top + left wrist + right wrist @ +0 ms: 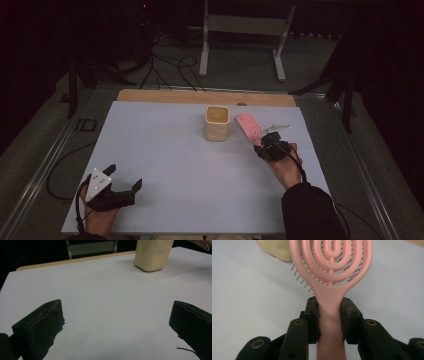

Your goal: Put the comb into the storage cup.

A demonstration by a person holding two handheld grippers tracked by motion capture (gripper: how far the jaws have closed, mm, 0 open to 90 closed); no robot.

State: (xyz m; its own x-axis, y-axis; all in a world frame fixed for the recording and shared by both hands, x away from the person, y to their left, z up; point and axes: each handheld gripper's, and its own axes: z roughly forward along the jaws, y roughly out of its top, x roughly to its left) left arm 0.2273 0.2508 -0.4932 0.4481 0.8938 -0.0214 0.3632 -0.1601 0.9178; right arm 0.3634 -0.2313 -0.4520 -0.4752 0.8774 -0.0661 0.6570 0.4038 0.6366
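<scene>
At the left of the bench [165,165], the left gripper [122,176] rests near the front edge with its jaws spread wide and nothing between them; in the left gripper view they frame only bare white surface, with the cream container [153,254] far ahead and to the right. This hand has no part in the work for now and is best kept parked where it is, well clear of the other hand's path.

Toward the middle back of the bench stands the cream container [217,123], upright, open at the top, a likely place for the brush to go.

Just to its right is the pink hairbrush [247,126], its head pointing away from the person and its handle clamped in the right gripper [262,142]. The right gripper view shows this grip clearly: both pads press on the narrow neck of the hairbrush [331,270], just below the oval head, bristles facing down toward the bench.

The step in hand looks like lifting the brush and carrying it to the container. To do it well, keep the squeeze steady, since the smooth, tapered handle could slip or twist. Raise it until the bristles clear the container's rim before moving left, then tip the brush upright and lower it slowly so it does not knock the container over.
</scene>
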